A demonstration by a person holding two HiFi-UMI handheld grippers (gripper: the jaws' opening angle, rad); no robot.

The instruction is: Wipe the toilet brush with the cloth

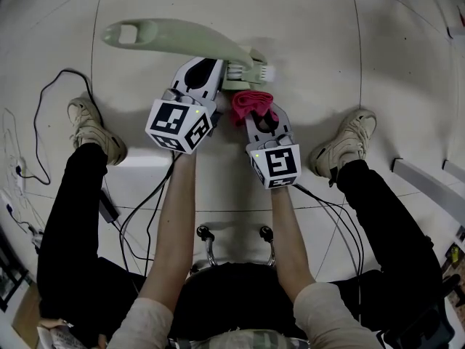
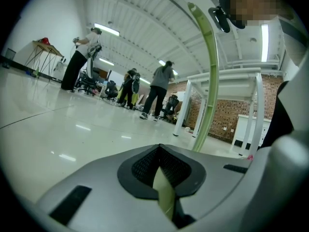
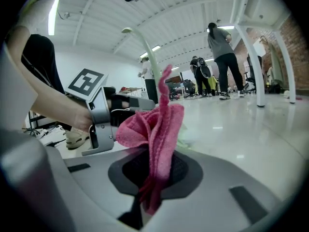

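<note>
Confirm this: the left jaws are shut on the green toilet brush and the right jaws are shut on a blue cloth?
The colour is wrong: the cloth is pink, not blue, as the right gripper view shows. The left gripper is shut on the green toilet brush, the right gripper on the cloth.

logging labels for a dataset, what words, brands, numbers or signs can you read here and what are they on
No words, brands or numbers can be read in any view.
The left cube, on the left gripper: black-and-white square markers only, no letters.
The right cube, on the right gripper: the same kind of markers, no letters.
The toilet brush and the cloth: no print shows.
</note>
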